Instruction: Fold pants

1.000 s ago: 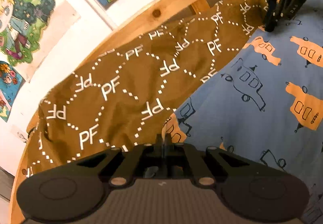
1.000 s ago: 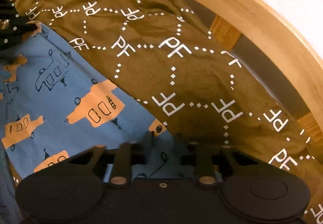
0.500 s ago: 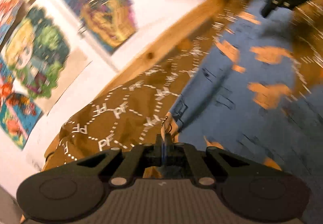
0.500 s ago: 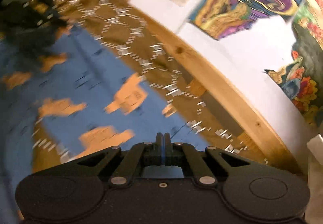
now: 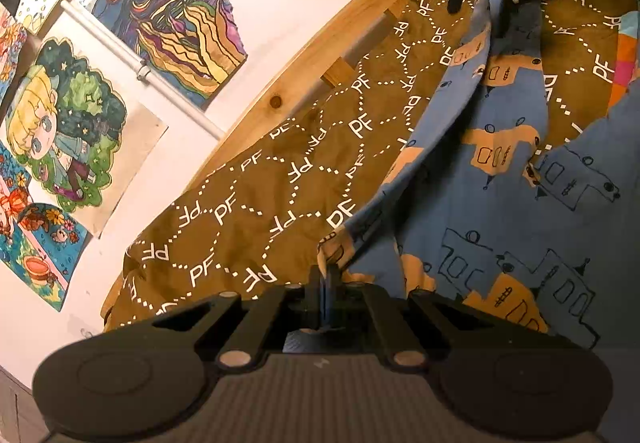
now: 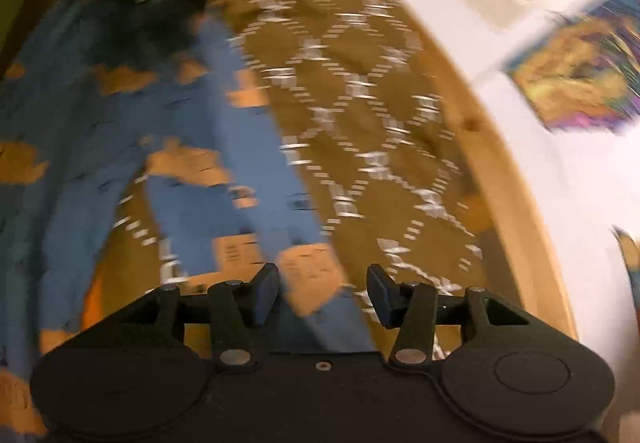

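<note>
Our right gripper point(image 6: 322, 289) has just been opening: half a second ago its jaws were together, now they stand apart with the blue pants point(image 6: 248, 199) lying loose between them on the brown bedspread point(image 6: 360, 115). Our left gripper point(image 5: 326, 279) stays clamped on the pants' edge. We judge one fold laid.

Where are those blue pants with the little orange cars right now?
In the left wrist view the blue pants lie on the brown PF-patterned blanket, right of the wooden bed rail, one edge pinched in the left tongs.
</note>
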A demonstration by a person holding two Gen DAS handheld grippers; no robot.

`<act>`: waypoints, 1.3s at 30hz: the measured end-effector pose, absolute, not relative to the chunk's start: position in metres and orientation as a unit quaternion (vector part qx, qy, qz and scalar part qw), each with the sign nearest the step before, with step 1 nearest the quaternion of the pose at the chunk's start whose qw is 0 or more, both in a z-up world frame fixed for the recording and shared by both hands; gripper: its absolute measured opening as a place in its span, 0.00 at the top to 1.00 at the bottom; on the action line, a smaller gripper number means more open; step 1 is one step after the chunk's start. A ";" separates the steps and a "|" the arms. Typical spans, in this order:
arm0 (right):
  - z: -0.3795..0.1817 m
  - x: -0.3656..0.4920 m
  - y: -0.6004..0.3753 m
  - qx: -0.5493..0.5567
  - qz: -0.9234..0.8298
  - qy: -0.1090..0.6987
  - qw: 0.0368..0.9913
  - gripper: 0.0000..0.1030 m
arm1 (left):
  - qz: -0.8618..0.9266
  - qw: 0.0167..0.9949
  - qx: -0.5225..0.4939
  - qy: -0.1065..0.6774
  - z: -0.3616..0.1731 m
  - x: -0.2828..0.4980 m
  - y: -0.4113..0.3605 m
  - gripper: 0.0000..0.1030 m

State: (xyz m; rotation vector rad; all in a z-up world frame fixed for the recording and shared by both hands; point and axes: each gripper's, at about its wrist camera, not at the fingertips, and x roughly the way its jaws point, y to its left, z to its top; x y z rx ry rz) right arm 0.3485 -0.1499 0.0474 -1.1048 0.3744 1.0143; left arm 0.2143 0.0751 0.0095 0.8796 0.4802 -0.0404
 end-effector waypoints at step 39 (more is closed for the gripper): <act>-0.023 0.076 -0.196 -0.536 0.340 0.134 0.761 1.00 | -0.100 0.814 0.538 0.198 -0.042 0.060 0.059 1.00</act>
